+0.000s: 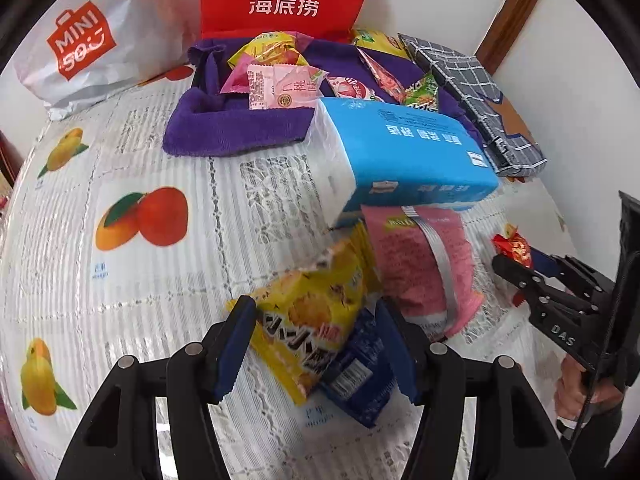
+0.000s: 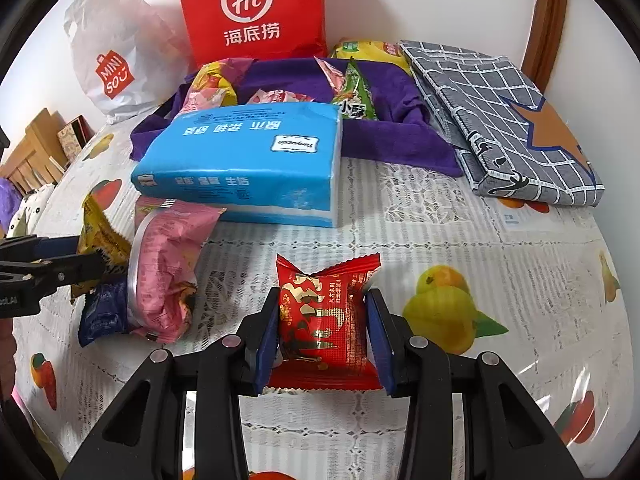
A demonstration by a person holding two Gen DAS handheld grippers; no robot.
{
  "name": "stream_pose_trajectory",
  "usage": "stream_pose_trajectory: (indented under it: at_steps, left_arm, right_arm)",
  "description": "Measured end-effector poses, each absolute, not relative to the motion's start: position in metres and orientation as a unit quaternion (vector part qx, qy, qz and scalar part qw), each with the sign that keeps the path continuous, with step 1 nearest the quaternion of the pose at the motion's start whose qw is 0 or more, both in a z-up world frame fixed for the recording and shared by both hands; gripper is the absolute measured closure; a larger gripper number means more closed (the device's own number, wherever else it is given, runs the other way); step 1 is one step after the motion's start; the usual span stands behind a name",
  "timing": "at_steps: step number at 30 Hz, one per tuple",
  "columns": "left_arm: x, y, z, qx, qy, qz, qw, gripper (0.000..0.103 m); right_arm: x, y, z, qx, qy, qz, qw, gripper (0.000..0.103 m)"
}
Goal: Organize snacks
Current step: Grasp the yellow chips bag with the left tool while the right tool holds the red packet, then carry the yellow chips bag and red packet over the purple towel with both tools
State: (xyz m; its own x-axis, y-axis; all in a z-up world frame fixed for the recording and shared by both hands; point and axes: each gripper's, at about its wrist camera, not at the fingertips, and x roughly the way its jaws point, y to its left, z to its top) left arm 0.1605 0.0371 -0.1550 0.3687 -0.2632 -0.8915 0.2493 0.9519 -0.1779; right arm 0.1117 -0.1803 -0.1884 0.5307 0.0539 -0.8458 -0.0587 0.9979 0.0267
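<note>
My left gripper (image 1: 316,344) stands open low over the table. A yellow snack packet (image 1: 316,300) and a dark blue packet (image 1: 360,376) lie between its fingers, and a pink packet (image 1: 416,264) lies just right of them. The right wrist view shows this gripper (image 2: 80,260) at the left edge beside the same pile. My right gripper (image 2: 322,332) is shut on a red snack packet (image 2: 320,312), held just above the tablecloth; in the left wrist view it appears at the right (image 1: 516,264). Several small snack packets sit on a purple cloth (image 1: 240,132) at the back.
A blue tissue pack (image 1: 400,152) lies between the pile and the purple cloth, resting partly on the pink packet. A grey checked folded fabric (image 2: 500,120) lies at the back right. A red paper bag (image 2: 252,8) and a white Miniso bag (image 2: 112,64) stand against the wall.
</note>
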Motion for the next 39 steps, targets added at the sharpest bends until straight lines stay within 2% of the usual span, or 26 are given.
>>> stream_pose_trajectory:
  at_steps: [8,13,17,39]
  left_arm:
    - [0.173,0.027,-0.159,0.021,0.53,-0.149,0.835,0.043]
    - [0.178,0.028,-0.158,0.018,0.527,-0.153,0.836,0.053]
    - [0.176,0.033,-0.151,0.008,0.524,-0.15,0.838,0.053]
    - [0.159,0.028,-0.068,-0.035,0.471,-0.176,0.864,0.053]
  right_arm:
    - [0.124,-0.183,-0.192,0.001,0.488,0.036,0.872,0.062]
    - [0.129,-0.182,-0.19,0.006,0.486,0.04,0.873,0.062]
    - [0.127,-0.181,-0.181,0.009,0.476,0.044,0.878,0.062]
    - [0.109,-0.189,-0.101,0.012,0.409,0.032,0.912,0.062]
